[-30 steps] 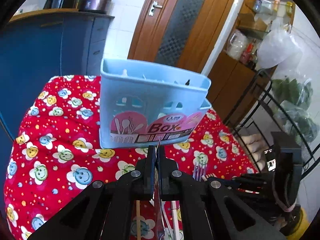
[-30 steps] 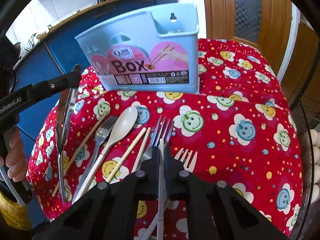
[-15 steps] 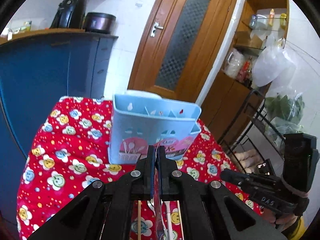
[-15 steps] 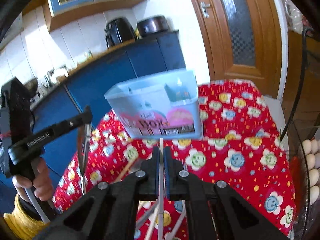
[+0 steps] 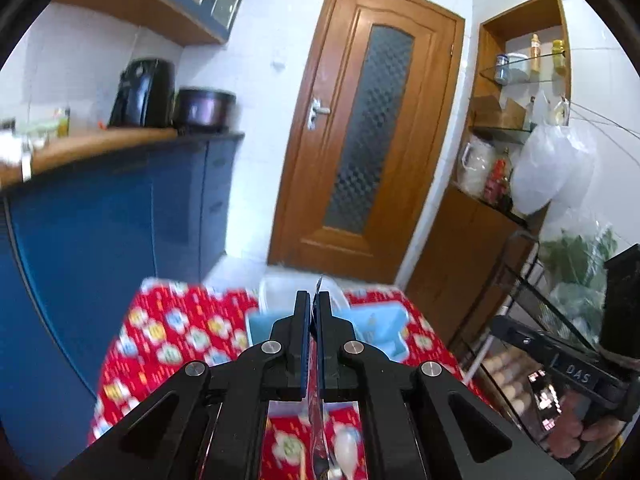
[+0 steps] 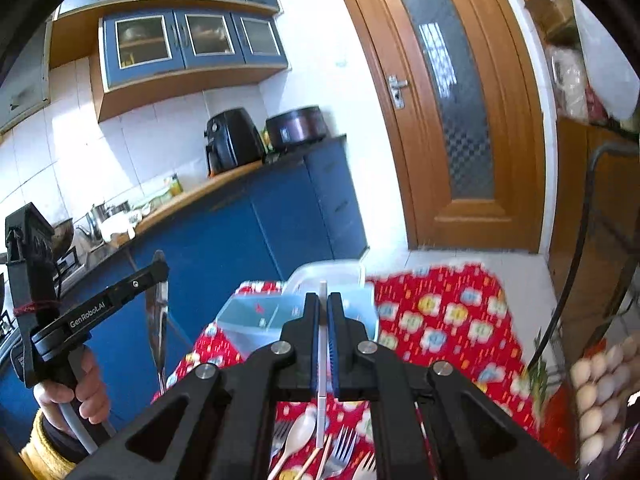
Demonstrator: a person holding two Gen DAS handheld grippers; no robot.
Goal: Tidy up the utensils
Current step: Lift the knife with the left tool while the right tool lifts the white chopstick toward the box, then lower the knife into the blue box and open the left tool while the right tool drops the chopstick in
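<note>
My left gripper (image 5: pixel 314 304) is shut on a metal knife (image 5: pixel 318 420), also seen hanging from it in the right wrist view (image 6: pixel 157 312). My right gripper (image 6: pixel 323 304) is shut on a white utensil handle (image 6: pixel 321 360). Both are lifted high above the red flowered table (image 6: pixel 448 316). The light blue utensil box (image 5: pixel 380 324) stands below and ahead of both grippers, partly hidden behind the fingers; it also shows in the right wrist view (image 6: pixel 256 316). A cream spoon (image 6: pixel 298 436), forks (image 6: pixel 340 452) and chopsticks lie on the cloth below.
Blue cabinets (image 6: pixel 240 240) with a black air fryer (image 6: pixel 232 140) and a pot stand to the left. A wooden door (image 5: pixel 368 140) is behind. A wire rack (image 5: pixel 552 300) and a tray of eggs (image 6: pixel 600 400) are on the right.
Both grippers have risen well above the table with their utensils, and the views have tilted up. The box now appears small and low in both views.
</note>
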